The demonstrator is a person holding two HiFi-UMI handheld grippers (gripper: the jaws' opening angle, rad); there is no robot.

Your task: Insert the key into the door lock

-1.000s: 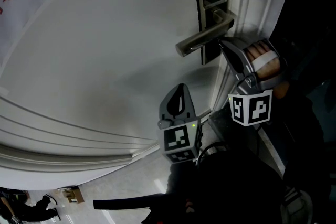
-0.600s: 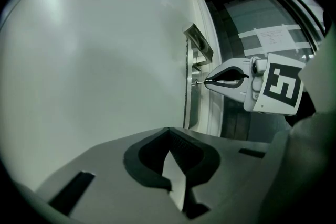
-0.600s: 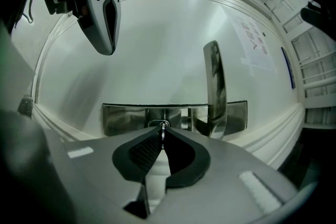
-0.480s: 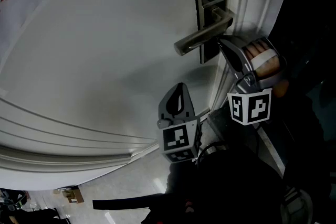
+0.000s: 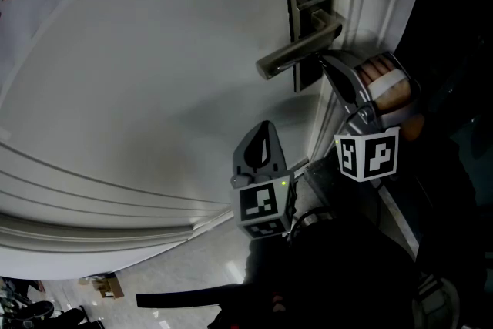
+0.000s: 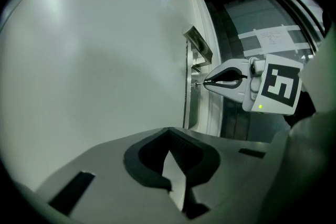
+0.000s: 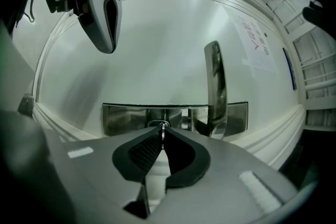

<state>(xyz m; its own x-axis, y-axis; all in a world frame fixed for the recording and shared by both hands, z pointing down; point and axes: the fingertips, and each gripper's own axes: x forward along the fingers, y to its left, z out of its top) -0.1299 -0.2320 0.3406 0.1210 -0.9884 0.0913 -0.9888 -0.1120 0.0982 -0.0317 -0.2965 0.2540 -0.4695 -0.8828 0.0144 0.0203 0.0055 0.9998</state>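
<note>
Right gripper [image 7: 161, 135] is up against the polished steel lock plate [image 7: 126, 118], just beneath the silver lever handle [image 7: 215, 81]. Its jaws are pinched tight on the thin metal key [image 7: 162, 130]. The key's long axis runs straight out ahead of the jaws, square to the plate, tip at the round keyhole [image 7: 159, 124]. Touching or barely in, I can't tell which. Looks like a straight push along that axis from here. Left gripper [image 6: 169, 132], jaws closed together on nothing, hangs well below the handle, off the white door [image 5: 154, 88]. The right one is far nearer.
</note>
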